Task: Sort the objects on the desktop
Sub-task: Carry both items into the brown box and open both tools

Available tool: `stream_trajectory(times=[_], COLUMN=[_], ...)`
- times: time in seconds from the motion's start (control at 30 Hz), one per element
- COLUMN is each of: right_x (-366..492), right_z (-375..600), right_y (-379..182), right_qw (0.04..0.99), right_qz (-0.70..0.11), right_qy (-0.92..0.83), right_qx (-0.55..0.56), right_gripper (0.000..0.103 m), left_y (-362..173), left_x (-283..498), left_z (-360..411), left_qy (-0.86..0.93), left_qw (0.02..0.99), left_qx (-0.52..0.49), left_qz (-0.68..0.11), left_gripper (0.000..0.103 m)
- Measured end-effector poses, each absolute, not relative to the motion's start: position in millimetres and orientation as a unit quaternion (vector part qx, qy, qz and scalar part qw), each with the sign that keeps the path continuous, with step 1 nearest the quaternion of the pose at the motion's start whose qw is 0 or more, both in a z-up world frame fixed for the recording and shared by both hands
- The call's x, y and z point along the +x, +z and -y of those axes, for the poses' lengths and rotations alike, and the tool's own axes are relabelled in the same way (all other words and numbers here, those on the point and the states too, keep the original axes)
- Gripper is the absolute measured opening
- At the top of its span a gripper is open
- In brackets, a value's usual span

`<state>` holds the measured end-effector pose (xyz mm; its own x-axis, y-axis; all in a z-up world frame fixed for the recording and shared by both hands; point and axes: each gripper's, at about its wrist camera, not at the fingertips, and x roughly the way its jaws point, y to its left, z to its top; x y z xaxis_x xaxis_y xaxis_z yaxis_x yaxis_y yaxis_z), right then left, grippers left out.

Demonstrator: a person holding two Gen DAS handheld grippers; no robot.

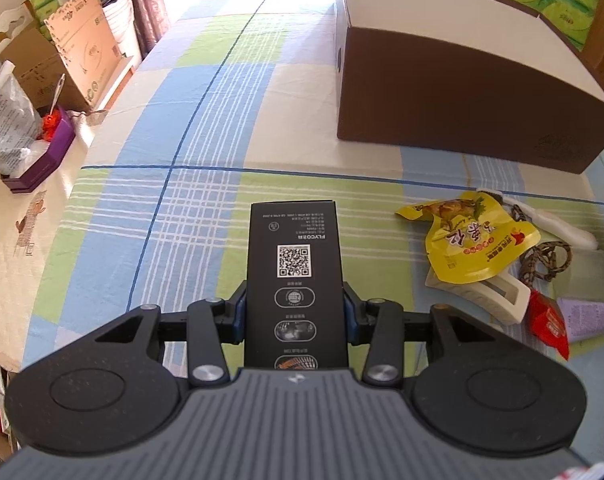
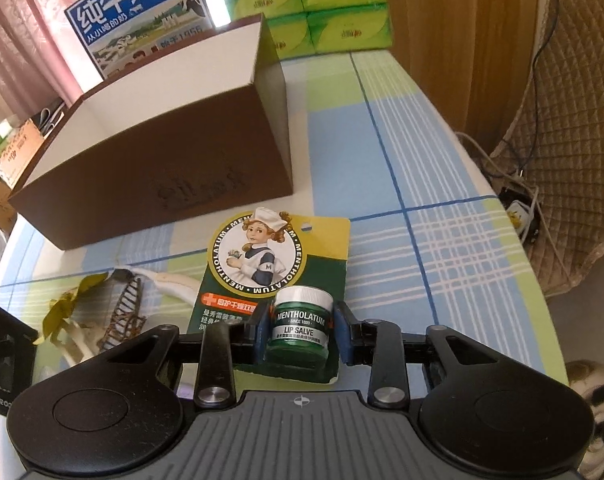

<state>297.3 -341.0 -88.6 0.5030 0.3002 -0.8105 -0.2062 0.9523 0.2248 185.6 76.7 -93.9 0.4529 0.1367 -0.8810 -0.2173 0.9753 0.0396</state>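
The left gripper (image 1: 295, 307) has its two fingers squeezed against the sides of a long black box (image 1: 296, 276), holding it up over the checked cloth (image 1: 206, 128). The right gripper (image 2: 301, 330) is pinched tight on a lip salve card (image 2: 278, 276), right at the little green jar. Near both, a small pile lies on the cloth: a yellow snack bag (image 1: 468, 240), a white clip (image 1: 498, 296) and a red packet (image 1: 550, 326). Past the pile stands a big brown box (image 1: 462, 92), open on top, with green tissue packs (image 2: 318, 16) behind it.
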Motion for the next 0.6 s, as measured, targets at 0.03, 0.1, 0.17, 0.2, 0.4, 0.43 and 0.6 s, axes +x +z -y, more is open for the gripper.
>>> stream_trajectory(times=[0.03, 0.1, 0.17, 0.2, 0.4, 0.43, 0.6], right_x=[294, 290, 287, 286, 296, 299, 326], right_z=[340, 336, 330, 327, 308, 305, 284], right_y=[-86, -79, -72, -68, -42, -37, -9], right_qw=[0.866, 0.868, 0.870, 0.872, 0.880, 0.882, 0.893], right_qz=[-0.475, -0.470, -0.465, -0.462, -0.436, -0.431, -0.397], right_qy=[0.147, 0.150, 0.156, 0.159, 0.185, 0.189, 0.211], right_qx=[0.049, 0.049, 0.047, 0.045, 0.031, 0.029, 0.019], right_gripper=[0.031, 0.031, 0.031, 0.031, 0.031, 0.031, 0.031], left_y=[-91, -83, -75, -70, -35, -28, 6], left_x=[184, 183, 183, 184, 198, 202, 231], left_z=[-78, -82, -85, -86, -91, -91, -86], left_qy=[0.101, 0.094, 0.089, 0.087, 0.069, 0.064, 0.041], left_qw=[0.853, 0.858, 0.863, 0.865, 0.886, 0.890, 0.909], left_qx=[-0.039, -0.037, -0.036, -0.035, -0.036, -0.037, -0.035], left_qz=[-0.510, -0.503, -0.496, -0.492, -0.458, -0.451, -0.414], left_gripper=[0.038, 0.038, 0.038, 0.038, 0.038, 0.038, 0.038])
